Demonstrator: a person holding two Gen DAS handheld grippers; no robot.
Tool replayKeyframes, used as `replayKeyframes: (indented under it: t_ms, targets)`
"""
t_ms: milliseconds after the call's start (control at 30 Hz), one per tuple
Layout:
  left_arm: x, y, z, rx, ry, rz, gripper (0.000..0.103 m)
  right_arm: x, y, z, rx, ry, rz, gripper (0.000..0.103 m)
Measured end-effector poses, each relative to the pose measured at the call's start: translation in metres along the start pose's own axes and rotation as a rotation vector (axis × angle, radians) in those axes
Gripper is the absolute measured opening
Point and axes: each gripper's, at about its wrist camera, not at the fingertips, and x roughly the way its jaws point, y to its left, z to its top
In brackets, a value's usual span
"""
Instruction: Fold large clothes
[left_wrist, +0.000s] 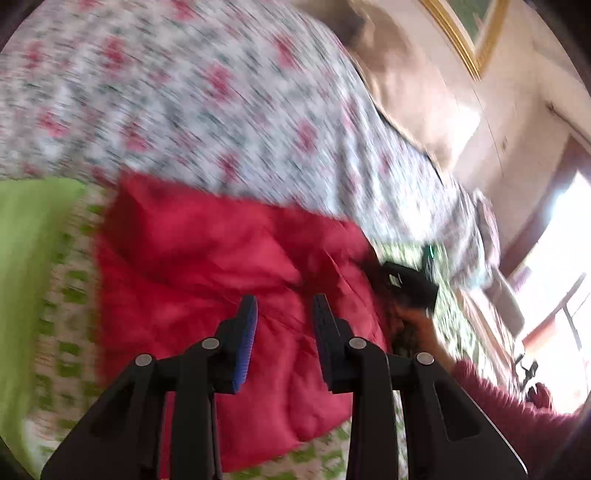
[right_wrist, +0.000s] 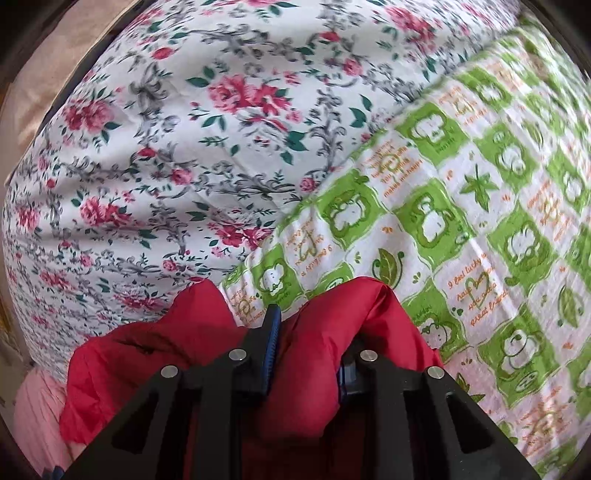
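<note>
black linkage arms fill the near edge of both wrist views. left gripper (left_wrist: 284, 314) points down and forward over the red padded garment (left_wrist: 207, 266), its jaws standing apart with nothing between them; the red cloth lies spread beneath and beyond the blue-faced pads (left_wrist: 248, 332), though whether they touch it cannot be told in the blur. right gripper (right_wrist: 310, 350) is angled low over the bed, jaws clamped on a thick puffed fold of the red padded garment (right_wrist: 325, 332), which bulges up between the fingers and spills to the left. in the left view the right gripper (left_wrist: 410, 286) shows at the garment's right edge. under the garment lies a green checked sheet (right_wrist: 461, 221); a floral quilt (right_wrist: 166, 129) lies far and left.
</note>
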Motion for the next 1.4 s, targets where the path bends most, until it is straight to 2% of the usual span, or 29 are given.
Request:
replayKeyframes:
  t_ms: [133,167,267,300,467,667,733,867,933,967,1067,1133,1233,1267,1400]
  targets:
    - [0.075,-0.022,-0.018,0.047,0.170,0.088,0.027,-0.003,0.013,0.007,-0.014,0.020,-0.007,0.029]
    - [0.092,-0.022,-0.021,0.052,0.201,0.133,0.027,-0.004,0.014,0.010,-0.012,0.028,-0.001,0.030]
    - [0.113,-0.016,-0.019,0.054,0.193,0.181,0.027,-0.018,0.019,0.021,0.005,0.055,0.029,0.035]
    - [0.115,-0.013,-0.018,0.041,0.190,0.176,0.027,-0.025,0.020,0.026,0.003,0.052,0.042,0.036]
    - [0.126,0.003,-0.010,-0.018,0.180,0.209,0.018,-0.071,0.040,0.032,-0.096,-0.003,0.097,0.048]
    - [0.131,0.008,-0.011,-0.033,0.164,0.217,0.016,-0.120,0.060,0.002,-0.259,-0.091,0.121,0.053]
    - [0.130,0.008,-0.012,-0.029,0.160,0.222,0.016,-0.128,0.070,-0.017,-0.355,-0.071,0.144,0.053]
    - [0.124,0.008,-0.012,-0.013,0.158,0.226,0.016,-0.108,0.116,-0.069,-0.666,0.033,0.161,0.052]
    - [0.122,0.010,-0.007,0.002,0.153,0.254,0.016,-0.087,0.129,-0.085,-0.754,0.113,0.156,0.052]
    - [0.123,0.012,-0.003,0.002,0.146,0.270,0.016,-0.073,0.133,-0.088,-0.774,0.136,0.127,0.052]
    - [0.123,0.027,0.009,-0.037,0.127,0.305,0.015,-0.039,0.129,-0.080,-0.761,0.157,0.021,0.053]
    - [0.124,0.045,0.016,-0.088,0.128,0.317,0.011,-0.015,0.118,-0.065,-0.696,0.173,-0.011,0.052]
    - [0.125,0.067,0.025,-0.144,0.110,0.355,0.007,0.006,0.103,-0.046,-0.610,0.159,-0.026,0.055]
    - [0.125,0.076,0.026,-0.166,0.105,0.360,0.005,0.009,0.101,-0.044,-0.598,0.150,-0.032,0.060]
    - [0.140,0.102,0.026,-0.243,0.107,0.314,0.002,0.027,0.087,-0.038,-0.541,0.148,-0.043,0.069]
